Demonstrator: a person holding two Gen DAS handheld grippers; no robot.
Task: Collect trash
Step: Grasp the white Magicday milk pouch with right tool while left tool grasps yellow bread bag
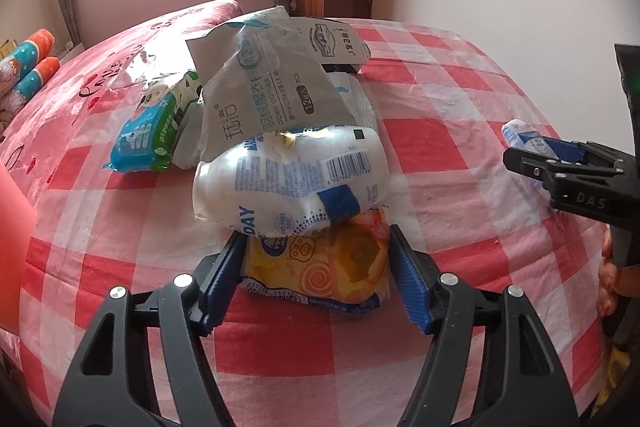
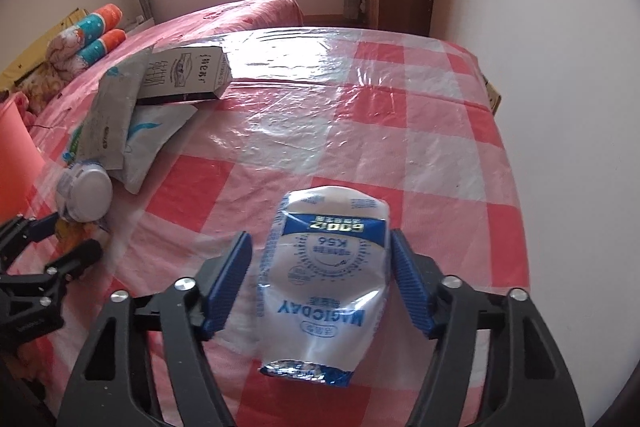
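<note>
Left gripper (image 1: 316,259) spread around yellow packet (image 1: 320,263), lower centre; right gripper (image 2: 320,267) spread around white pouch (image 2: 326,279).

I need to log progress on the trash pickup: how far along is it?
Early. Nothing visibly collected; no bin shows. In hand: left gripper brackets the yellow snack packet; right gripper brackets the white MAGICDAY pouch, both open. Left: white bottle, grey bag, blue wipes pack, carton.
</note>
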